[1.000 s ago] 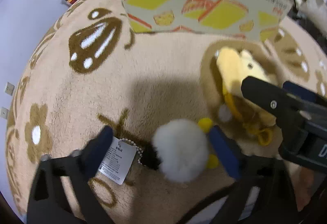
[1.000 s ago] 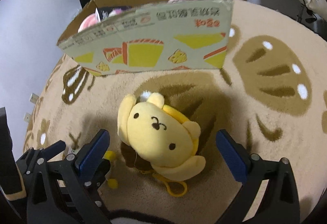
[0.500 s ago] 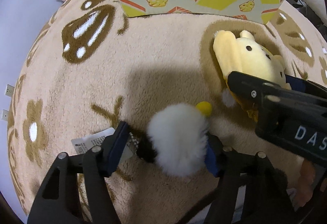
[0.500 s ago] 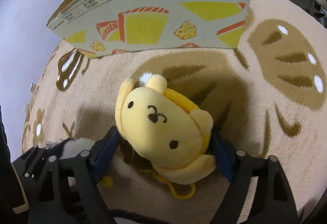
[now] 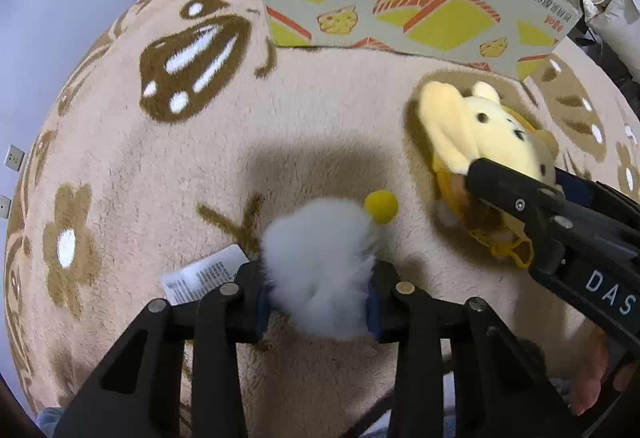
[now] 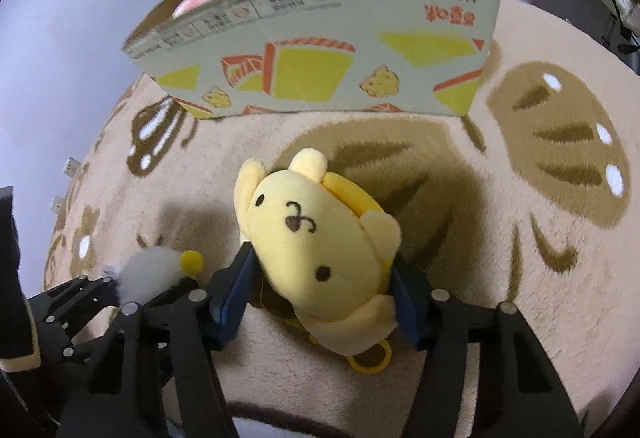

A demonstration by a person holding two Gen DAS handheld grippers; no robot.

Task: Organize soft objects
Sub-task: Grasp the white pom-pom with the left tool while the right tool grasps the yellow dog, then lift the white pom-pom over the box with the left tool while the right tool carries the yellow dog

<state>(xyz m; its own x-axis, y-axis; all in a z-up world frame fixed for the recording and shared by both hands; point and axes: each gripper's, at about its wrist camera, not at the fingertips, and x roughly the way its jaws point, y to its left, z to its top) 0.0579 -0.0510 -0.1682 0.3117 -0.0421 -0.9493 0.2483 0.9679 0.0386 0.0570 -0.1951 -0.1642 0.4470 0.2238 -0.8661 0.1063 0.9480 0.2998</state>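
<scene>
Left gripper (image 5: pixel 318 298) clenched on white fluffy pompom (image 5: pixel 318 270) with yellow ball (image 5: pixel 381 207) and paper tag (image 5: pixel 204 274), right gripper (image 6: pixel 320 298) squeezing yellow plush dog (image 6: pixel 316 242), both on beige rug (image 5: pixel 320 110), open cardboard box (image 6: pixel 320 50) just beyond

black linkage tool (image 5: pixel 318 298) with silver screws, blue pads (image 6: pixel 232 292), white "das" lettering.
</scene>
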